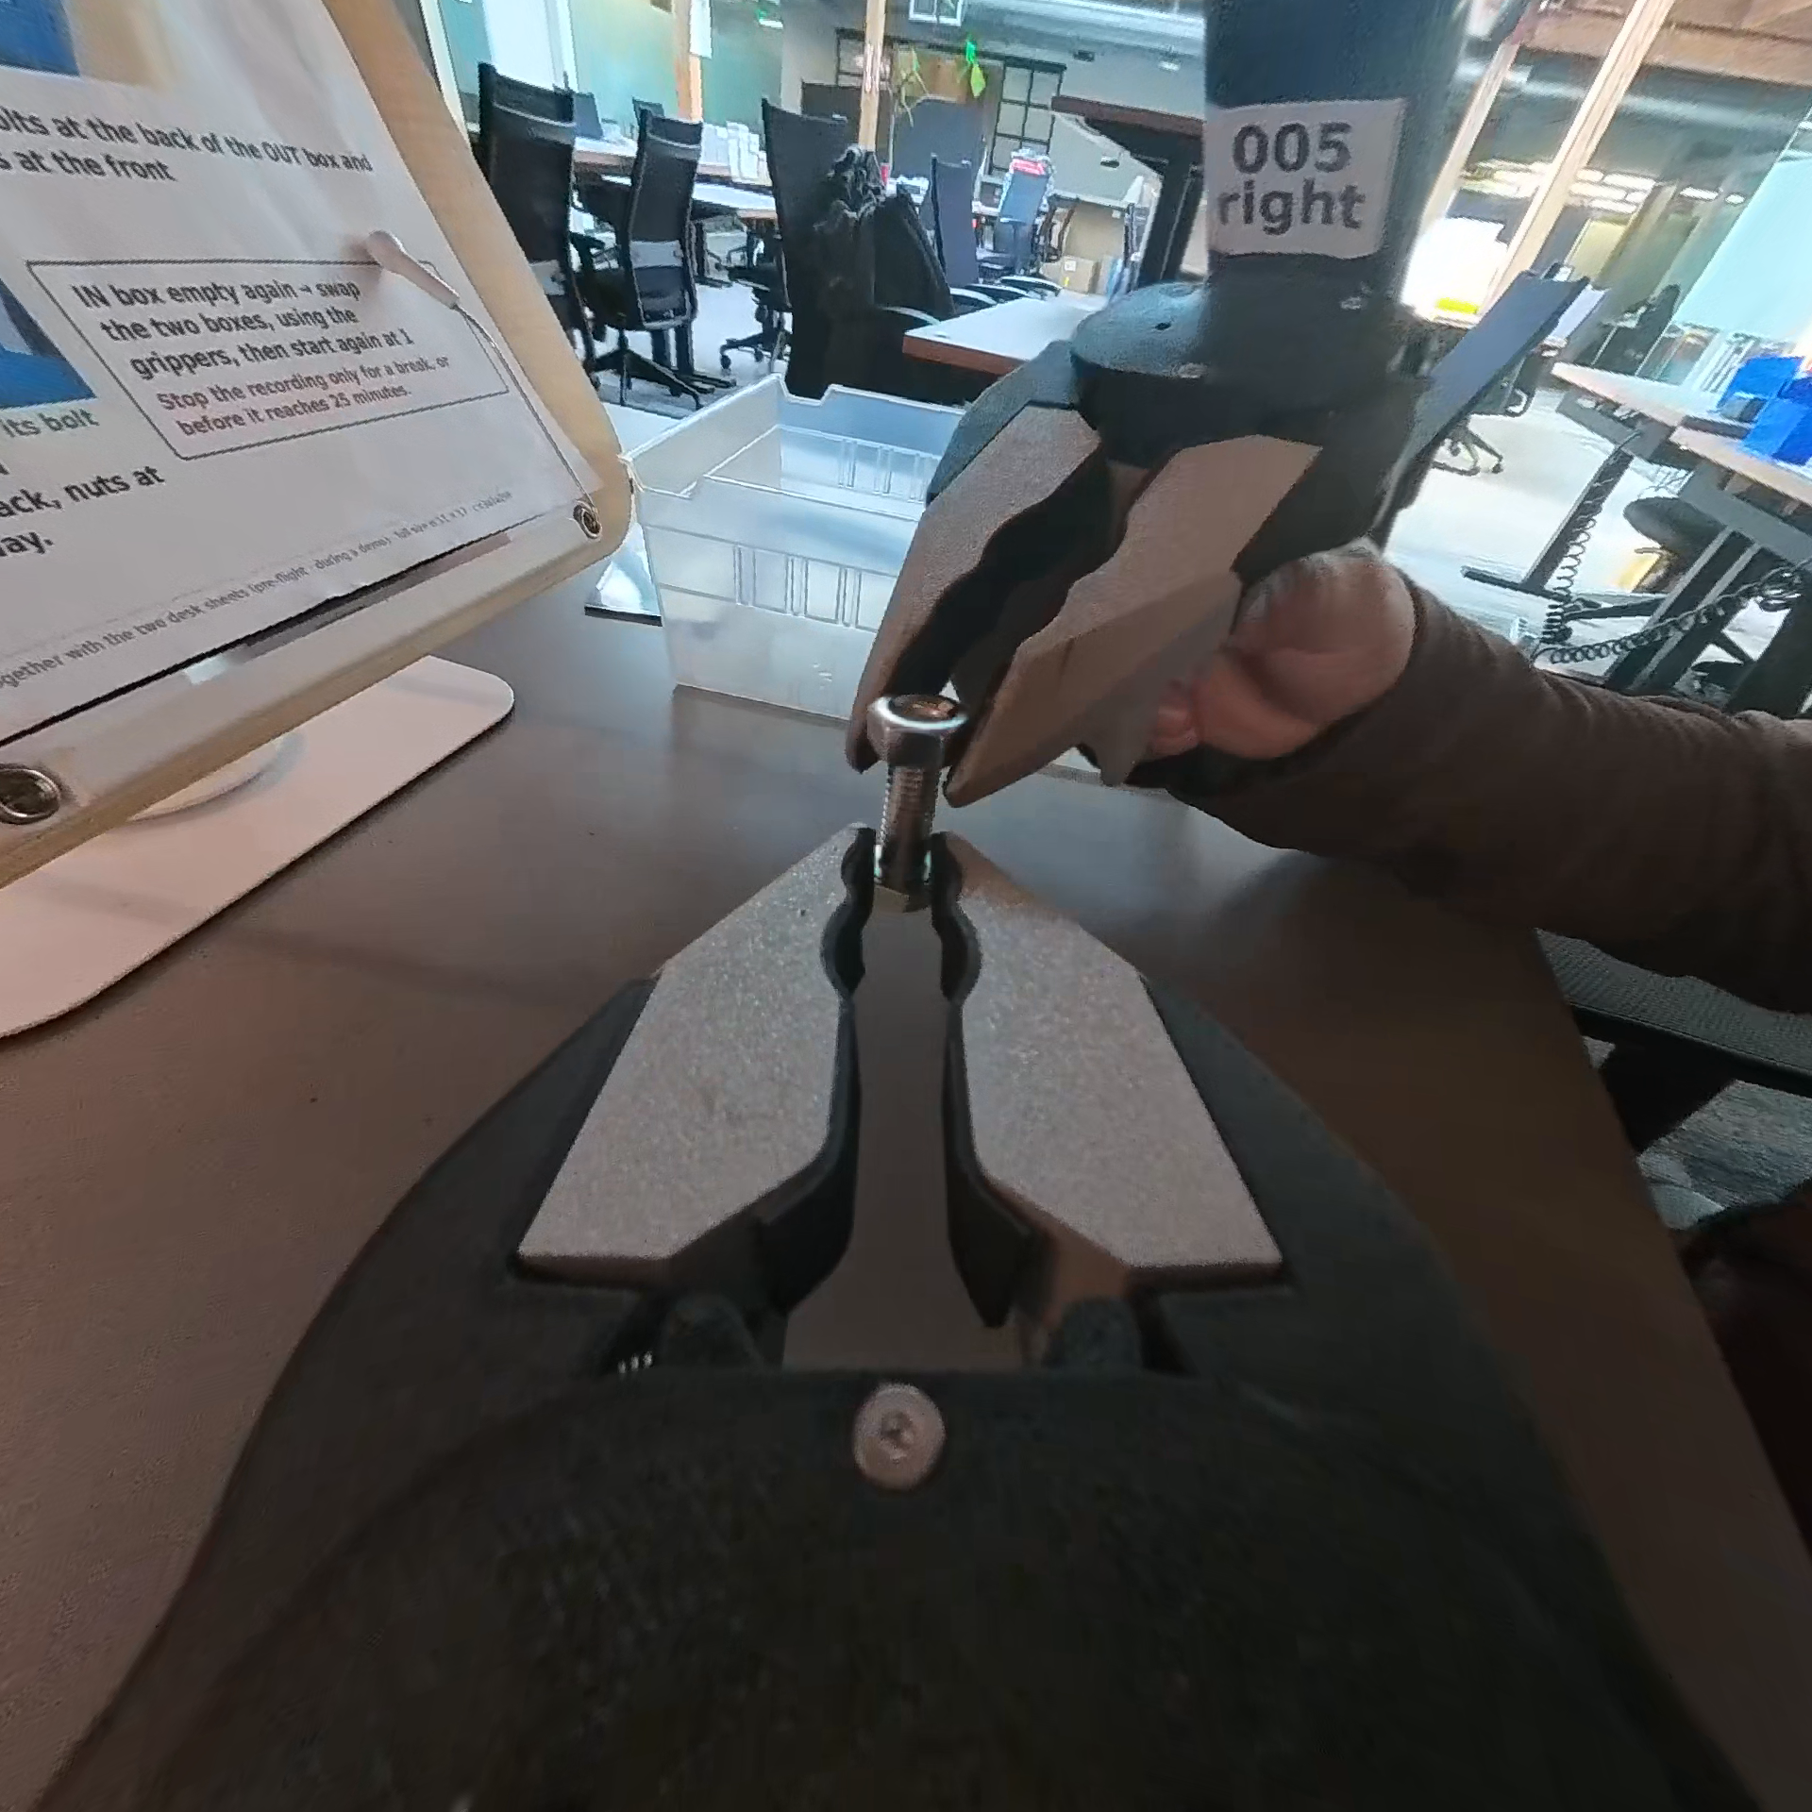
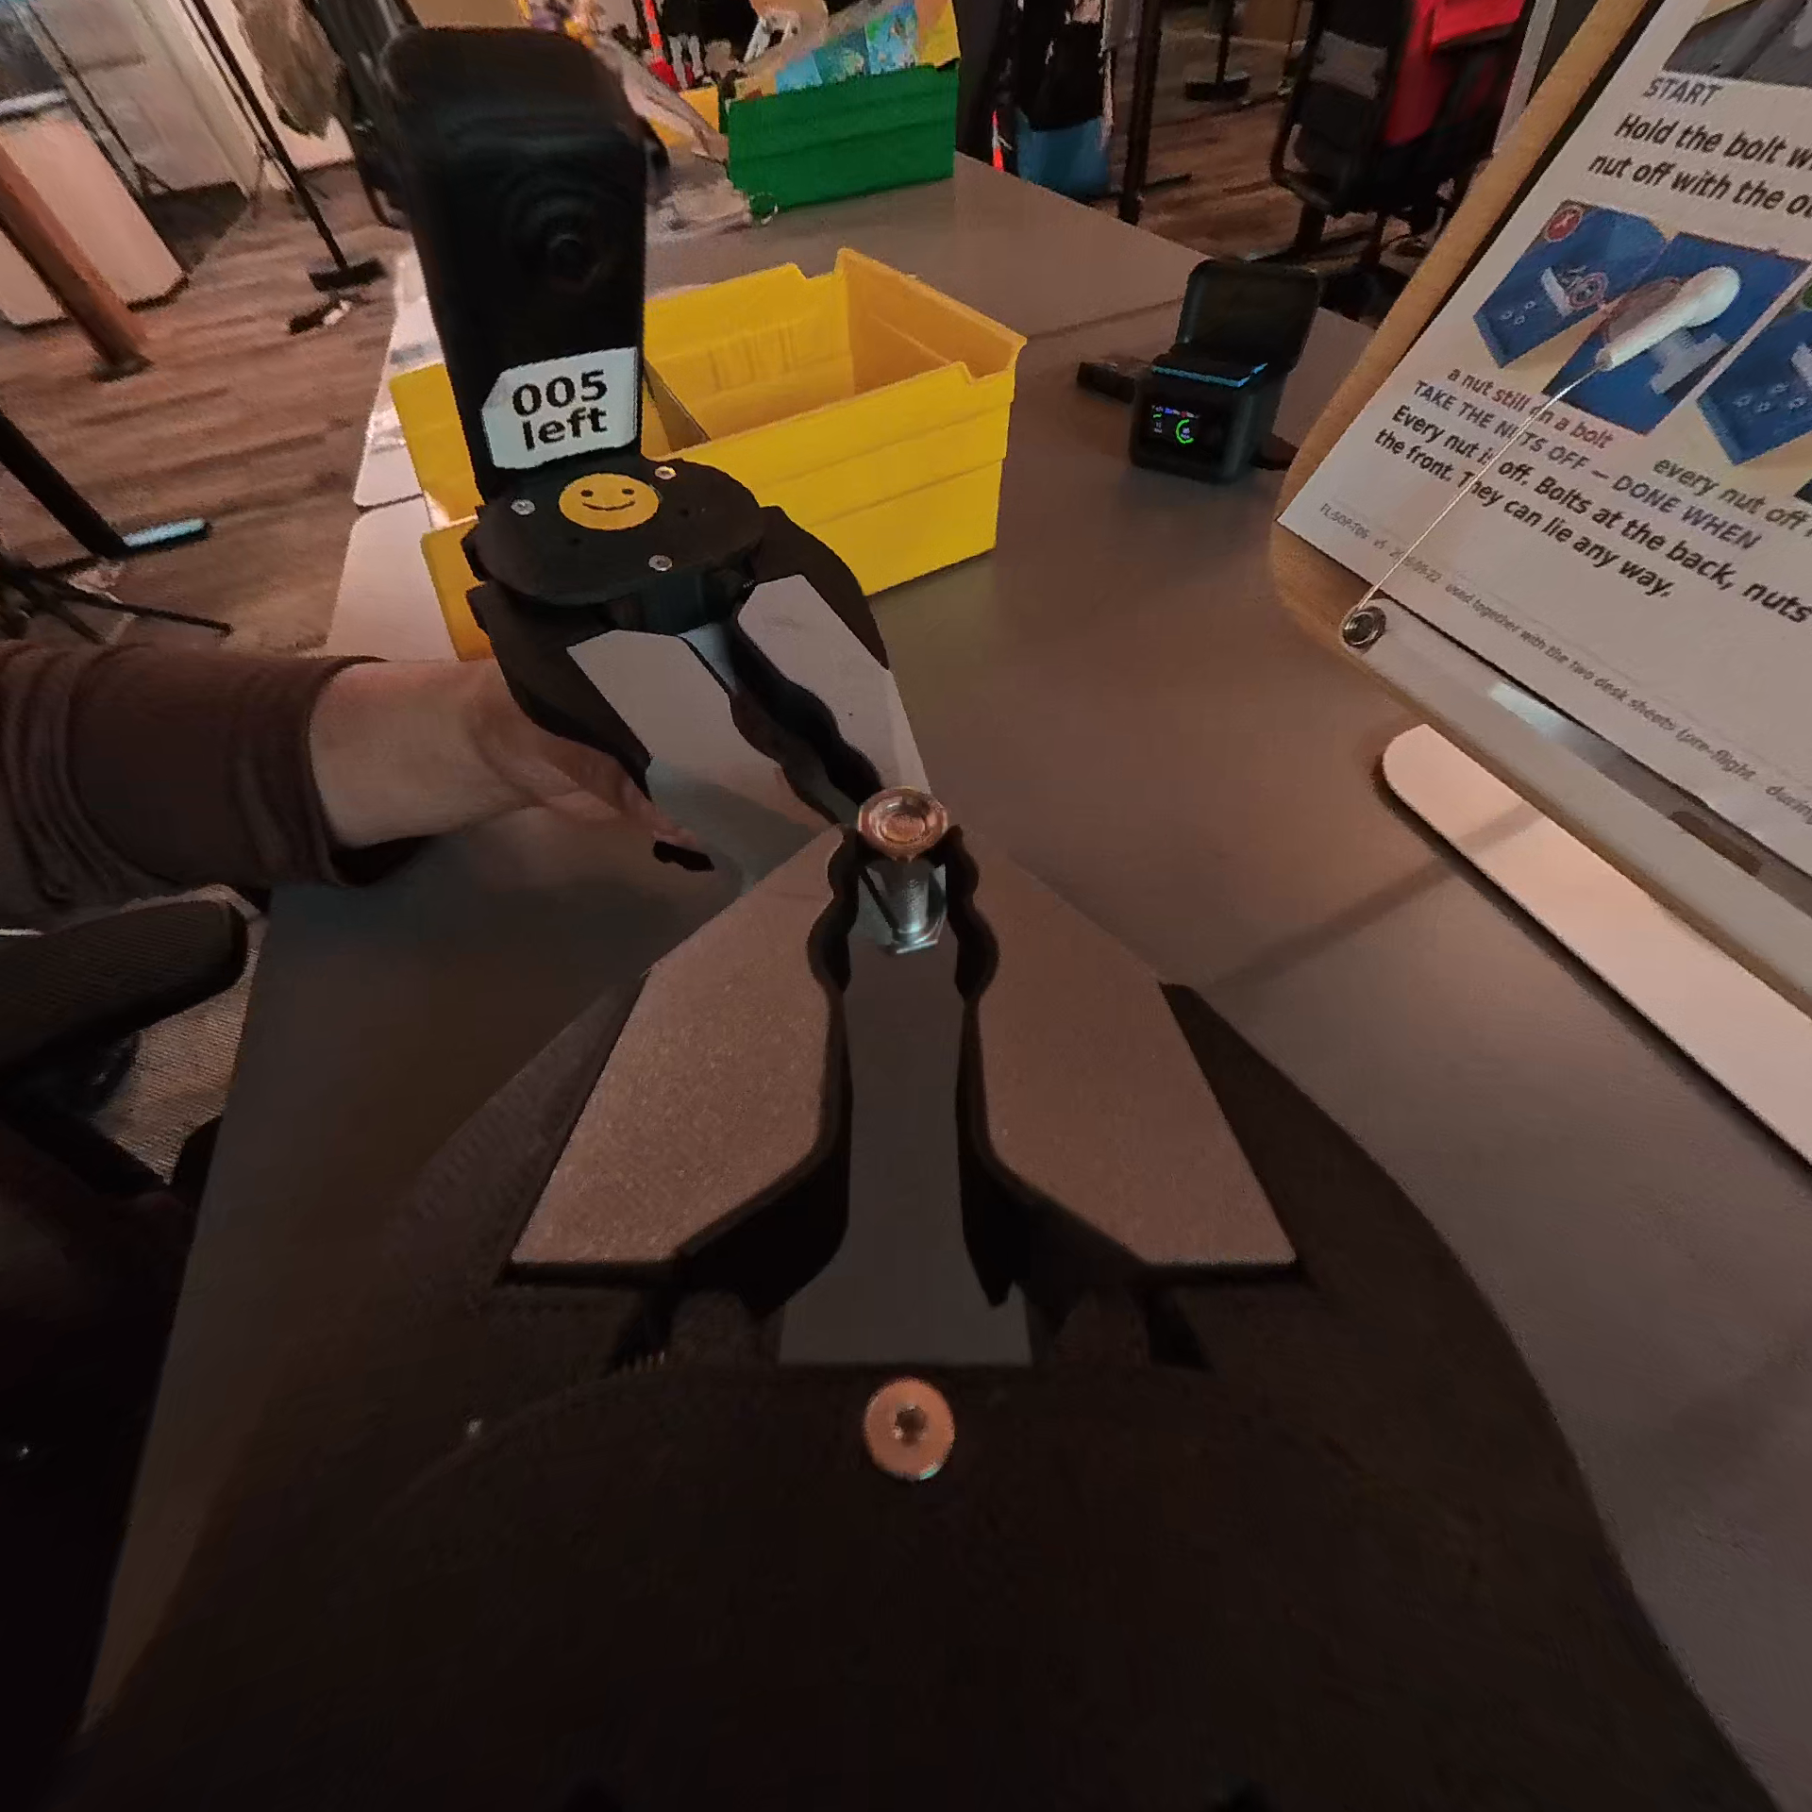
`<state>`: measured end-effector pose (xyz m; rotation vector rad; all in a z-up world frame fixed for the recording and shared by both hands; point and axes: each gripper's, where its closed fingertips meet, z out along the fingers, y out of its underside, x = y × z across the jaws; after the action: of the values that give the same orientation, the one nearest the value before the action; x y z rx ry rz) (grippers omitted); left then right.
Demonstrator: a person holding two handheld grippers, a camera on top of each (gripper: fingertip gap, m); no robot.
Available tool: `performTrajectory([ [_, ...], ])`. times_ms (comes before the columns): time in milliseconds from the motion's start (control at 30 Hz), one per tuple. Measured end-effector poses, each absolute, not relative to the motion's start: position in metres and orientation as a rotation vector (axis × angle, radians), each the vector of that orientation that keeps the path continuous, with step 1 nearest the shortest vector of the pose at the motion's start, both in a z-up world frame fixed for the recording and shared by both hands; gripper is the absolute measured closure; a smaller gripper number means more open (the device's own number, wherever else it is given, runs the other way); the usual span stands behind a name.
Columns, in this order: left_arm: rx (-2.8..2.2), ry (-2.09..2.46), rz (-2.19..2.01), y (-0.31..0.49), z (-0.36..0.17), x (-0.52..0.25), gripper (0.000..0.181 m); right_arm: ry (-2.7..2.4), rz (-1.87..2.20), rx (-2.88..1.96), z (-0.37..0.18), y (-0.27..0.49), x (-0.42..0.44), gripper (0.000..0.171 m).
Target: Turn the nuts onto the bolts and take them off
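A silver bolt (image 1: 907, 784) stands upright above the dark table (image 1: 441, 1030). My right gripper (image 1: 912, 755) comes down from above and is shut on the bolt's head. My left gripper (image 1: 902, 863) is shut on the hex nut (image 1: 904, 885) at the lower end of the thread. In the right wrist view my right gripper (image 2: 900, 848) holds the bolt's head (image 2: 900, 819). The nut (image 2: 917, 939) shows below it through the gap between the fingers. The left gripper's fingers (image 2: 833, 667) reach in from the upper left, with their tips hidden under the head.
A clear plastic box (image 1: 784, 549) stands just behind the grippers. A yellow bin (image 2: 882, 431) stands behind the left gripper. An instruction board on a white stand (image 1: 245, 343) is at the left, also seen in the right wrist view (image 2: 1618, 392). A small black device (image 2: 1206, 392) sits beside it. Left and right tips are no more than a few centimetres apart.
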<state>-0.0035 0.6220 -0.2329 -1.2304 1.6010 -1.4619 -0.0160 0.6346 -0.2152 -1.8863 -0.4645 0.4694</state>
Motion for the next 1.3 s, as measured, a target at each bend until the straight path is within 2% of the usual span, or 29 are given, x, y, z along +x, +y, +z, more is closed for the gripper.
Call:
performTrajectory([
  [233,-1.225,1.623,-1.47,0.621,-0.232,-0.005,0.173,-0.463,0.472,-1.868,-0.214,0.635,-0.018,0.158],
  [333,-1.208,1.609,-1.439,0.624,-0.227,-0.007,0.174,-0.467,0.562,-1.84,-0.21,0.632,-0.024,0.141],
  [367,-1.221,1.587,-1.434,0.628,-0.225,-0.008,0.173,-0.482,0.58,-1.834,-0.209,0.63,-0.026,0.141],
  [400,-1.244,1.559,-1.423,0.635,-0.224,-0.007,0.173,-0.501,0.578,-1.821,-0.207,0.628,-0.027,0.143],
  [433,-1.272,1.536,-1.416,0.641,-0.224,-0.008,0.174,-0.554,0.593,-1.801,-0.205,0.623,-0.032,0.159],
  [467,-1.294,1.524,-1.416,0.647,-0.226,-0.008,0.173,-0.598,0.617,-1.776,-0.202,0.617,-0.038,0.168],
  [667,-1.253,1.635,-1.459,0.629,-0.234,-0.008,0.174,-0.414,0.515,-1.792,-0.204,0.639,-0.017,0.125],
  [700,-1.241,1.648,-1.453,0.625,-0.235,-0.007,0.173,-0.423,0.538,-1.786,-0.204,0.638,-0.02,0.124],
  [733,-1.24,1.643,-1.45,0.624,-0.235,-0.007,0.173,-0.453,0.575,-1.781,-0.204,0.634,-0.026,0.13],
  [800,-1.263,1.602,-1.441,0.632,-0.233,-0.006,0.173,-0.475,0.603,-1.784,-0.203,0.631,-0.029,0.126],
  [833,-1.284,1.559,-1.452,0.639,-0.23,-0.006,0.173,-0.47,0.607,-1.785,-0.201,0.629,-0.027,0.131],
  [867,-1.313,1.505,-1.482,0.646,-0.227,-0.006,0.174,-0.507,0.683,-1.762,-0.197,0.621,-0.031,0.167],
  [900,-1.335,1.463,-1.523,0.651,-0.223,-0.007,0.174,-0.503,0.783,-1.715,-0.188,0.615,-0.035,0.169],
  [1000,-1.301,1.466,-1.589,0.645,-0.218,-0.009,0.174,-0.325,0.818,-1.665,-0.176,0.627,-0.018,0.123],
  [1033,-1.28,1.496,-1.589,0.639,-0.217,-0.009,0.174,-0.303,0.777,-1.673,-0.177,0.63,-0.013,0.113],
  [1100,-1.242,1.548,-1.593,0.625,-0.217,-0.009,0.174,-0.302,0.691,-1.696,-0.182,0.635,-0.01,0.105],
  [1267,-1.307,1.47,-1.638,0.634,-0.215,-0.008,0.174,-0.474,0.686,-1.739,-0.194,0.627,-0.036,0.121],
  [1300,-1.361,1.424,-1.627,0.646,-0.217,-0.008,0.174,-0.525,0.672,-1.71,-0.19,0.622,-0.039,0.14],
])
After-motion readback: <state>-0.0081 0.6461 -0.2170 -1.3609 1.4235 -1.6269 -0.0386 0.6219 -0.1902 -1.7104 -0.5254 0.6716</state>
